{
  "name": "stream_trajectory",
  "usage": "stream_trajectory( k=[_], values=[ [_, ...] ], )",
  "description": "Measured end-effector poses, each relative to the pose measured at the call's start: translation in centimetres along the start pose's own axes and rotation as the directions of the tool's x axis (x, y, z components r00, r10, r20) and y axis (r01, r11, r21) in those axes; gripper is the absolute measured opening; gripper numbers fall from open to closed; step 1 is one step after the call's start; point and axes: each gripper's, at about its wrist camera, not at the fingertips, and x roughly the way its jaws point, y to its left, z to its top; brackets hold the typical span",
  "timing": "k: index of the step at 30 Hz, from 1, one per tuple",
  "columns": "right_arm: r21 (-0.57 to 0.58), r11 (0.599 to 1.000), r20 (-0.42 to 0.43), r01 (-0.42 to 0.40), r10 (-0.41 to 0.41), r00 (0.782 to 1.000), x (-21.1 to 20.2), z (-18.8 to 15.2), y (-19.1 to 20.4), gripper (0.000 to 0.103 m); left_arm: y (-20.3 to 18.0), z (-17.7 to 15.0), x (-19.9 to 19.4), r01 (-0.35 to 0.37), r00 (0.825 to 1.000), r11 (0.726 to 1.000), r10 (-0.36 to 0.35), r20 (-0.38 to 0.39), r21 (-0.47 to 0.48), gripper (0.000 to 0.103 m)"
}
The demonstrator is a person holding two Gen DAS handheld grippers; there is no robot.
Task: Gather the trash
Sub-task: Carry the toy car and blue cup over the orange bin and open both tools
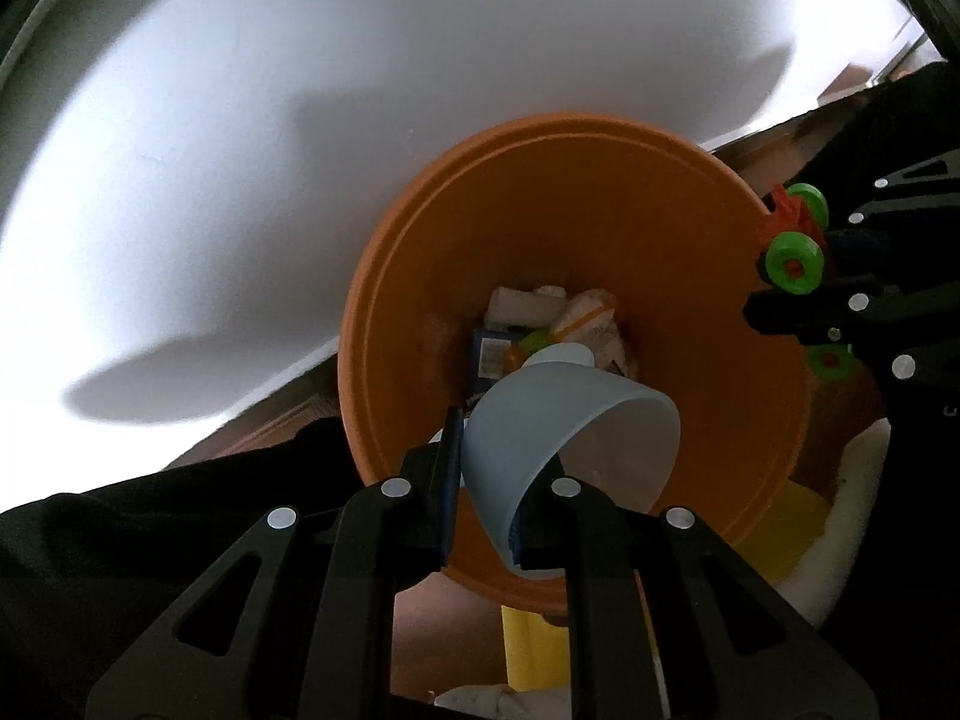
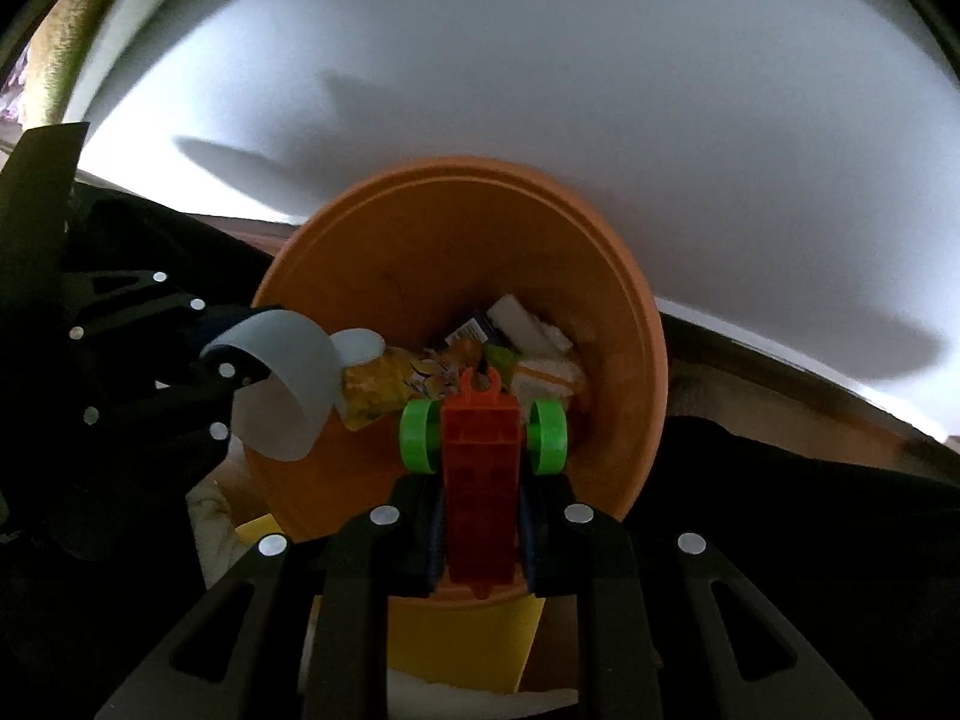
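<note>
The left gripper (image 1: 489, 480) pinched the rim of a light blue cup (image 1: 570, 438) between its jaws, and the cup was tipped on its side. The right gripper (image 2: 480, 516) squeezed a red toy car (image 2: 480, 480) with green wheels (image 2: 420, 435). Both were held over the open top of an orange bin (image 1: 600, 210). Down at the bottom of the bin lay the trash (image 2: 432, 378): wrappers, white paper and a small box. Behind the bin was a white wall (image 1: 300, 90).
</note>
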Motion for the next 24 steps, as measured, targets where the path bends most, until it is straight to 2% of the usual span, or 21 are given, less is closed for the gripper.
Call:
stream_trajectory(
  k=[2, 3, 4, 5, 6, 9, 18, 24],
  values=[
    [0.003, 1.000, -0.004, 0.005, -0.005, 1.000, 0.3, 0.0, -0.1, 0.022, 0.3, -0.2, 0.4, 0.000, 1.000, 1.000, 0.000, -0.002, -0.002, 0.012],
    [0.003, 1.000, -0.006, 0.008, -0.008, 1.000, 0.3, 0.1, -0.2, 0.040, 0.3, 0.1, 0.4, -0.004, 1.000, 1.000, 0.004, -0.002, -0.002, 0.017],
    [0.007, 1.000, -0.004, 0.015, -0.015, 1.000, 0.3, 0.2, -0.1, 0.052, 0.3, 0.1, 0.4, -0.005, 1.000, 1.000, 0.005, -0.001, 0.000, 0.025],
    [0.010, 1.000, 0.012, 0.024, -0.025, 1.000, 0.1, 0.2, -0.1, 0.064, 0.3, 0.4, 0.5, -0.015, 1.000, 1.000, 0.015, 0.006, 0.000, 0.047],
    [0.011, 1.000, 0.023, 0.027, -0.027, 0.999, -0.2, 0.1, -0.1, 0.064, 0.3, 0.3, 0.3, -0.025, 0.999, 1.000, 0.025, 0.021, 0.000, 0.061],
    [0.023, 1.000, 0.038, 0.018, -0.019, 0.999, -1.0, -0.1, -0.2, 0.064, 0.1, 0.0, -0.6, -0.029, 0.997, 1.000, 0.029, 0.066, 0.000, 0.062],
    [0.037, 0.998, 0.095, 0.046, -0.050, 0.994, -4.3, -2.2, -0.8, 0.064, 0.1, -0.6, -1.8, -0.010, 0.995, 1.000, 0.011, 0.097, -0.020, 0.063],
    [0.065, 0.997, 0.126, 0.037, -0.045, 0.991, -6.5, -2.8, -1.8, 0.064, 1.1, -0.6, -5.2, 0.002, 0.987, 1.000, -0.005, 0.161, 0.015, 0.063]
  ],
)
